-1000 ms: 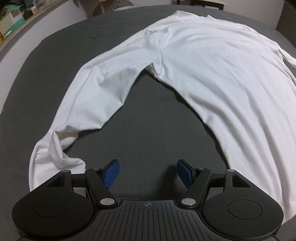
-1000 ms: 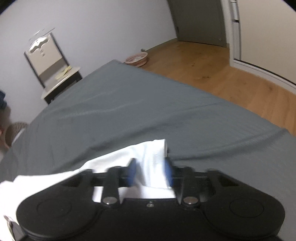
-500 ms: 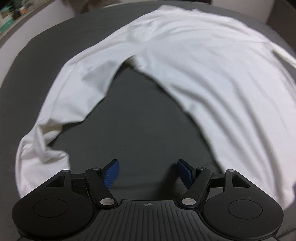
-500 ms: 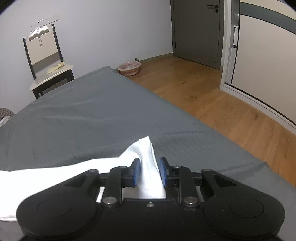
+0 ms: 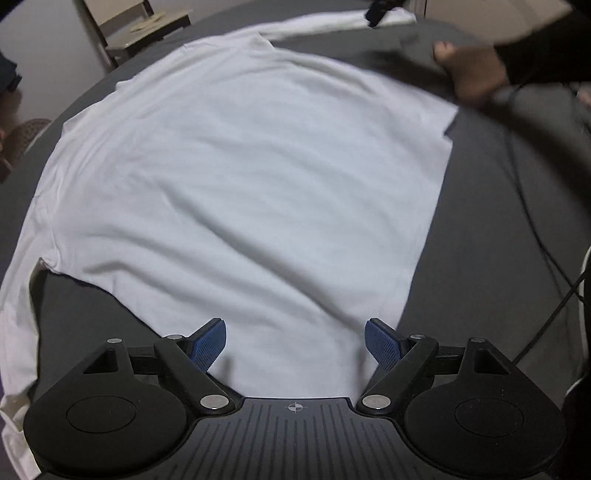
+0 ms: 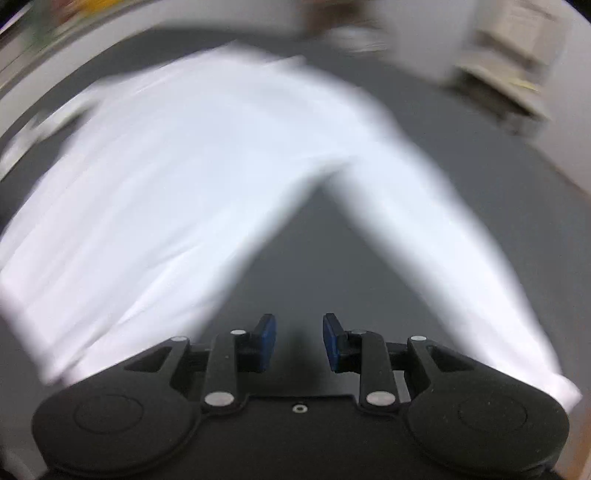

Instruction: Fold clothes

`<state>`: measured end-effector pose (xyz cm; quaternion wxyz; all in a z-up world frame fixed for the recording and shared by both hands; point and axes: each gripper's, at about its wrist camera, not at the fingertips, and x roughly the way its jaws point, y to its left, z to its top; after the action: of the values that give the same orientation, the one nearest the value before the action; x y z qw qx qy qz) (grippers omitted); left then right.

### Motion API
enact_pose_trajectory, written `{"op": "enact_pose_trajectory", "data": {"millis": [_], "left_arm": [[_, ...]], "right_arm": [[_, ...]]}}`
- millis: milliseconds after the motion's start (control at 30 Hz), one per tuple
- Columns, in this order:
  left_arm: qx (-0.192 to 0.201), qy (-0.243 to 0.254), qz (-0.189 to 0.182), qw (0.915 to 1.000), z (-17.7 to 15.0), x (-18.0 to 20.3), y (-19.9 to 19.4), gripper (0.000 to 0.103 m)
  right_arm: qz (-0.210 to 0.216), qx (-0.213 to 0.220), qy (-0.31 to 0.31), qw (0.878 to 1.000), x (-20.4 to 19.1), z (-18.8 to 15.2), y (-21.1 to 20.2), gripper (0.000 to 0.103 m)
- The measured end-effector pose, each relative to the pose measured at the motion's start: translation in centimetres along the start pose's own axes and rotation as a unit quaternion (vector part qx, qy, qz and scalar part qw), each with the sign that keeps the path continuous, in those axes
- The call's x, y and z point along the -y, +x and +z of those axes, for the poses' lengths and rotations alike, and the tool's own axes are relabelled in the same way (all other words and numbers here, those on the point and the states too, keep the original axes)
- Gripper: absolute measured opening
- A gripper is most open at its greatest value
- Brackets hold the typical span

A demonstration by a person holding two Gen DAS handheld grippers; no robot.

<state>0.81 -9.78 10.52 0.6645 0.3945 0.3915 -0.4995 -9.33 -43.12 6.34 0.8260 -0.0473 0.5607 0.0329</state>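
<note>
A white long-sleeved shirt lies spread flat on the dark grey bed. My left gripper hangs over the shirt's near edge, its jaws opening wide, with nothing pinched between the blue pads. In the blurred right wrist view the shirt and one sleeve form a white V. My right gripper hovers over bare grey sheet in the gap of that V, jaws opening, nothing between them. A person's hand in a dark sleeve shows at the far right of the left wrist view.
A chair stands beyond the bed's far edge at the top left. A thin black cable runs across the sheet on the right. Blurred furniture shows at the right wrist view's upper right.
My right gripper let go of the sleeve cuff, swung round and now faces the shirt. My left gripper shifted from the bare sheet onto the shirt's body and opened wider.
</note>
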Motion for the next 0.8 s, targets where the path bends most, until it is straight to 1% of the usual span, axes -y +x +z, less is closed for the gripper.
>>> {"op": "enact_pose_trajectory", "data": {"millis": [33, 67, 100, 133, 167, 200, 233, 267, 300, 333, 367, 400, 467, 500, 533, 567, 600, 633, 667, 700, 733, 767, 800], "left_arm": [[-0.008, 0.017, 0.007, 0.9998, -0.1, 0.4, 0.1, 0.083], [-0.016, 0.043, 0.016, 0.9988, -0.4, 1.0, 0.2, 0.083], [-0.022, 0.082, 0.031, 0.9959, -0.8, 1.9, 0.1, 0.083], [-0.025, 0.118, 0.047, 0.9916, -1.3, 2.8, 0.0, 0.083], [-0.025, 0.149, 0.066, 0.9863, -2.0, 3.5, -0.1, 0.083], [-0.026, 0.176, 0.086, 0.9802, -2.6, 4.3, 0.0, 0.083], [-0.03, 0.199, 0.103, 0.9741, -3.2, 4.9, 0.2, 0.083], [-0.033, 0.215, 0.116, 0.9693, -3.6, 5.5, 0.3, 0.083], [-0.032, 0.222, 0.121, 0.9669, -3.8, 5.9, 0.3, 0.083], [-0.03, 0.229, 0.126, 0.9648, -3.9, 6.2, 0.3, 0.083], [-0.028, 0.242, 0.128, 0.9613, -4.1, 6.5, 0.3, 0.083], [-0.026, 0.263, 0.13, 0.9558, -4.2, 6.8, 0.3, 0.083], [-0.017, 0.311, 0.138, 0.9401, -4.6, 7.6, 0.3, 0.083], [-0.014, 0.336, 0.141, 0.9312, -4.8, 7.9, 0.3, 0.083], [-0.012, 0.355, 0.144, 0.9236, -5.1, 8.1, 0.3, 0.083], [-0.012, 0.362, 0.147, 0.9203, -5.2, 8.1, 0.3, 0.083], [-0.015, 0.359, 0.15, 0.9209, -5.1, 8.0, 0.3, 0.083], [-0.018, 0.349, 0.15, 0.9249, -5.0, 7.9, 0.3, 0.083], [-0.02, 0.334, 0.148, 0.9305, -4.9, 7.7, 0.2, 0.08], [-0.022, 0.322, 0.144, 0.9354, -4.8, 7.5, 0.0, 0.076], [-0.023, 0.315, 0.139, 0.9385, -4.9, 7.4, -0.2, 0.069], [-0.021, 0.311, 0.138, 0.9401, -5.0, 7.5, -0.3, 0.069], [-0.018, 0.312, 0.138, 0.9398, -5.2, 7.5, -0.4, 0.069]], "right_arm": [[0.007, -0.016, -0.052, 0.998, -2.8, -0.3, 0.3, 0.027], [0.014, -0.033, -0.104, 0.994, -5.6, -0.6, 0.5, 0.027], [0.02, -0.045, -0.145, 0.988, -7.9, -1.2, 0.7, 0.027], [0.025, -0.055, -0.181, 0.982, -10.0, -2.0, 0.9, 0.028], [0.024, -0.062, -0.203, 0.977, -12.0, -2.9, 0.9, 0.028], [0.01, -0.067, -0.24, 0.968, -13.9, -3.6, 1.1, 0.029], [-0.021, -0.064, -0.305, 0.95, -15.9, -4.3, 1.3, 0.031], [-0.058, -0.05, -0.368, 0.927, -17.4, -5.2, 1.6, 0.036], [-0.072, -0.042, -0.41, 0.908, -18.3, -5.9, 1.8, 0.036], [-0.064, -0.045, -0.433, 0.898, -19.0, -6.3, 2.0, 0.036], [-0.063, -0.049, -0.448, 0.891, -19.6, -6.7, 2.3, 0.036], [-0.076, -0.052, -0.462, 0.882, -20.0, -6.9, 2.7, 0.036], [-0.102, -0.058, -0.494, 0.861, -20.0, -7.0, 3.6, 0.038], [-0.106, -0.055, -0.504, 0.855, -19.7, -7.0, 3.9, 0.04], [-0.109, -0.055, -0.507, 0.853, -19.7, -7.0, 4.2, 0.041], [-0.112, -0.055, -0.506, 0.853, -19.8, -7.0, 4.6, 0.041], [-0.115, -0.055, -0.507, 0.853, -20.0, -7.1, 4.8, 0.041], [-0.118, -0.055, -0.513, 0.849, -20.1, -7.1, 4.9, 0.041], [-0.125, -0.054, -0.524, 0.841, -20.1, -7.3, 5.0, 0.039], [-0.133, -0.054, -0.536, 0.832, -20.2, -7.5, 5.1, 0.035], [-0.146, -0.051, -0.545, 0.824, -20.0, -7.6, 5.2, 0.024], [-0.152, -0.047, -0.546, 0.822, -19.7, -7.4, 5.1, 0.023], [-0.15, -0.043, -0.546, 0.823, -19.5, -7.4, 5.2, 0.023]]}}
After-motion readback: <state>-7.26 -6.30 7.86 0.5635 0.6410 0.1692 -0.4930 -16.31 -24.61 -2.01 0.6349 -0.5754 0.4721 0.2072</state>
